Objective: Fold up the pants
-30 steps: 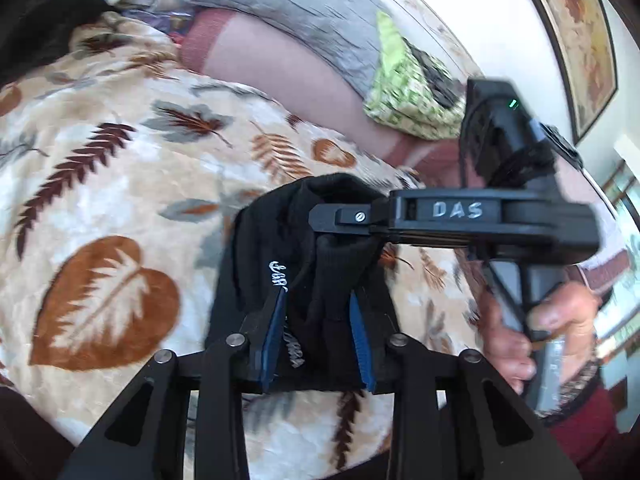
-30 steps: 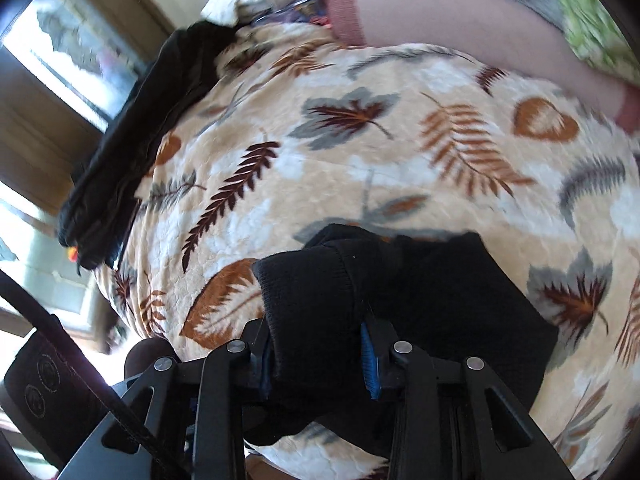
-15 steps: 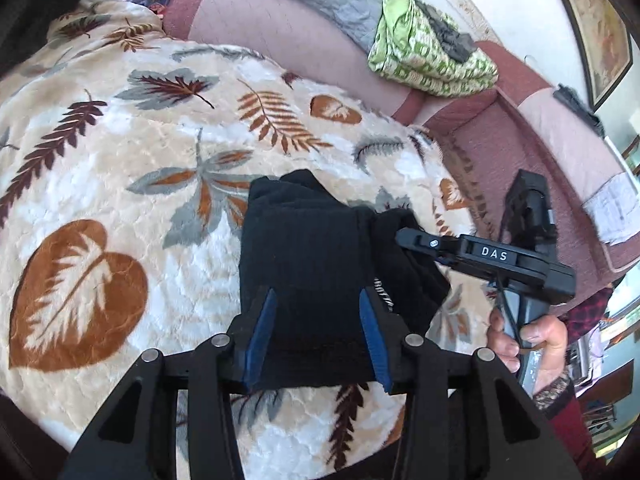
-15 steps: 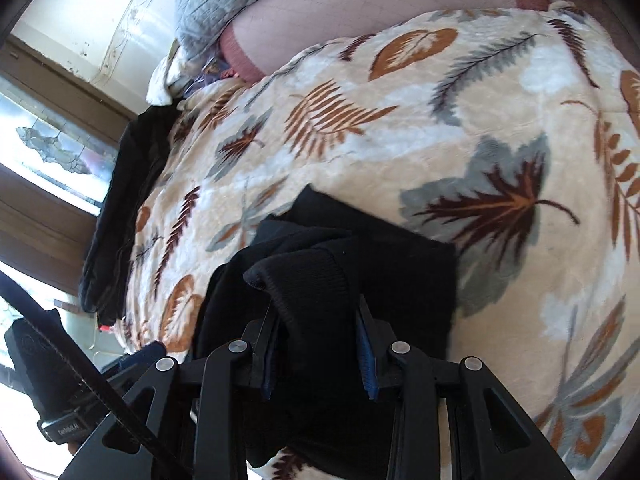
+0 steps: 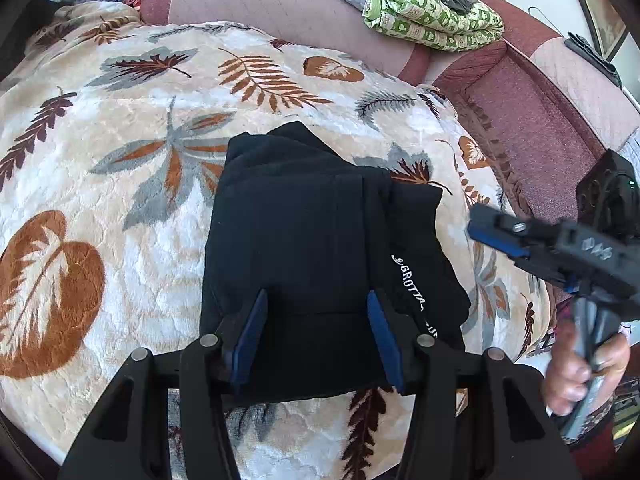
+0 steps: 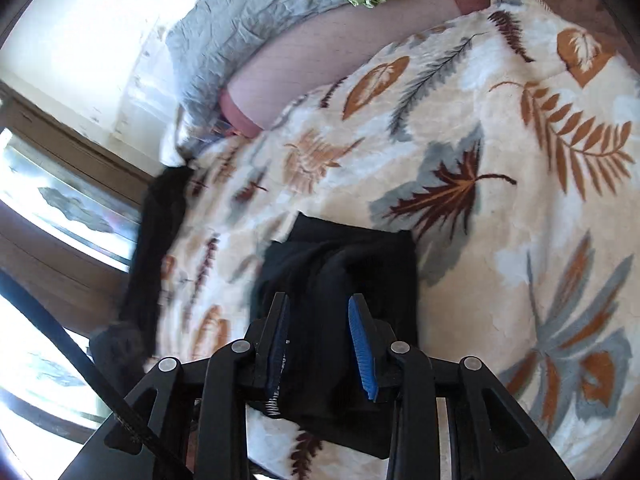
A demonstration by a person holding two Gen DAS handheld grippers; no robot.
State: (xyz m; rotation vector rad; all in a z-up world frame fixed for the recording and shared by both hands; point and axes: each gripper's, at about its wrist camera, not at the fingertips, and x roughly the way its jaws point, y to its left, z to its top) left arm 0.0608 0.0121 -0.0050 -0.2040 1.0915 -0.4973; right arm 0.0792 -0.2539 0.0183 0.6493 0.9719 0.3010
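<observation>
Folded black pants (image 5: 304, 232) lie on leaf-print blanket (image 5: 120, 184); left gripper (image 5: 316, 312) has just been opening, spread above them; right gripper (image 6: 320, 320) spread, clear of fabric.

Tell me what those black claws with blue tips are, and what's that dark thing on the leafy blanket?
They are tongs that a person squeezes, one pair in each hand. Each picture comes from a small camera riding on one pair, looking along its fingers. On the leafy blanket lie black pants, folded into a bundle. The left tongs have just been opening; the pants lie between their tips, not pinched. The left camera also shows the right tongs, in the person's hand, beside the pants, holding nothing.
</observation>
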